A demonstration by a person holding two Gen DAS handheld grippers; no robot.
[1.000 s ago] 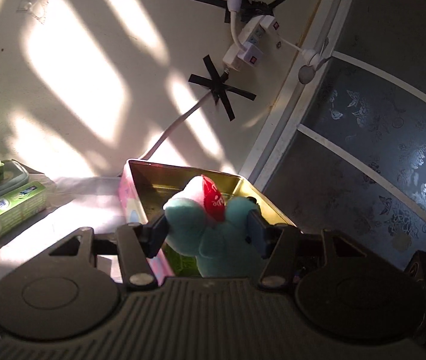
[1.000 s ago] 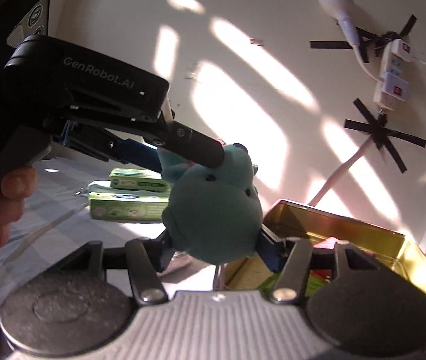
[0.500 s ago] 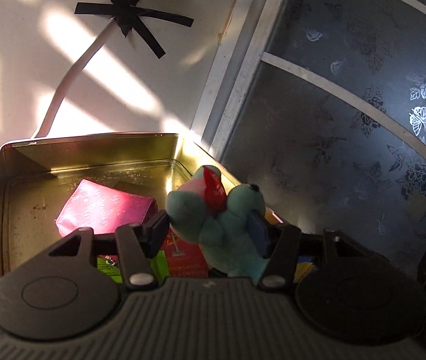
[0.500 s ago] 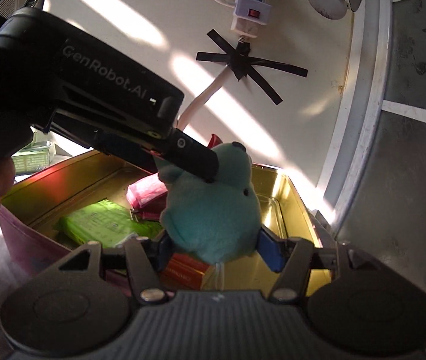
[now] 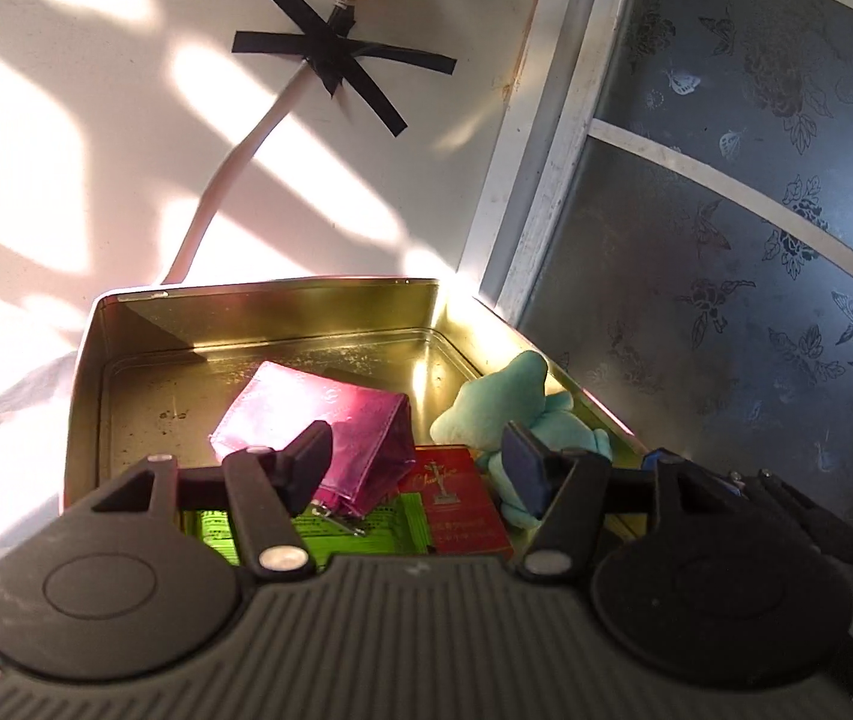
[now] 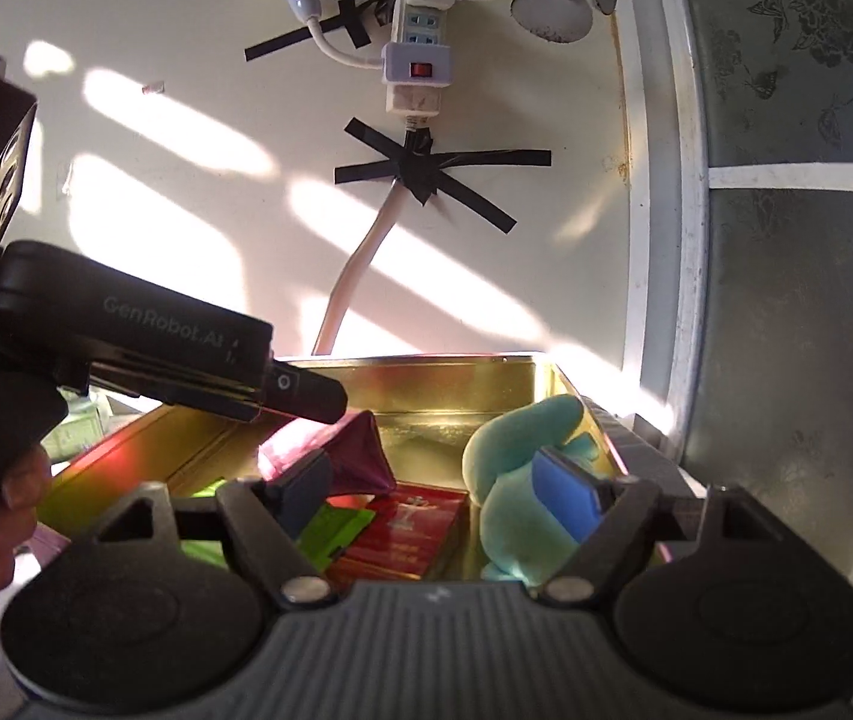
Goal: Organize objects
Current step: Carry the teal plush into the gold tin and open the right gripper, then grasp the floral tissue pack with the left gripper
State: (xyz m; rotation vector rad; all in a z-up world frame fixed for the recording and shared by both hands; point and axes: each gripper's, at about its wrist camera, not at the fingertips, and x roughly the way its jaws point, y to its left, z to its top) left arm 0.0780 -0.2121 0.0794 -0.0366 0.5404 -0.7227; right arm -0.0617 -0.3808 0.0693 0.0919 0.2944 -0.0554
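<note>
A teal plush toy (image 5: 510, 396) lies in the right end of an open gold tin (image 5: 270, 306), against its right wall; it also shows in the right wrist view (image 6: 516, 450). My left gripper (image 5: 420, 468) is open above the tin, its right finger next to the toy. My right gripper (image 6: 438, 486) is open too, its blue right pad (image 6: 564, 492) beside the toy. In the tin lie a magenta pouch (image 5: 324, 420), a red box (image 5: 456, 504) and a green packet (image 5: 342, 528). The left gripper's body (image 6: 144, 354) shows in the right wrist view.
The tin (image 6: 426, 369) stands against a cream wall with a taped white cable (image 5: 234, 168) and a power strip (image 6: 417, 48). A dark patterned glass door (image 5: 726, 210) stands to the right. Green boxes (image 6: 75, 426) lie left of the tin.
Both grippers held the plush toy and carried it over the tin. Both have opened, and the toy now lies in the tin's right end.
</note>
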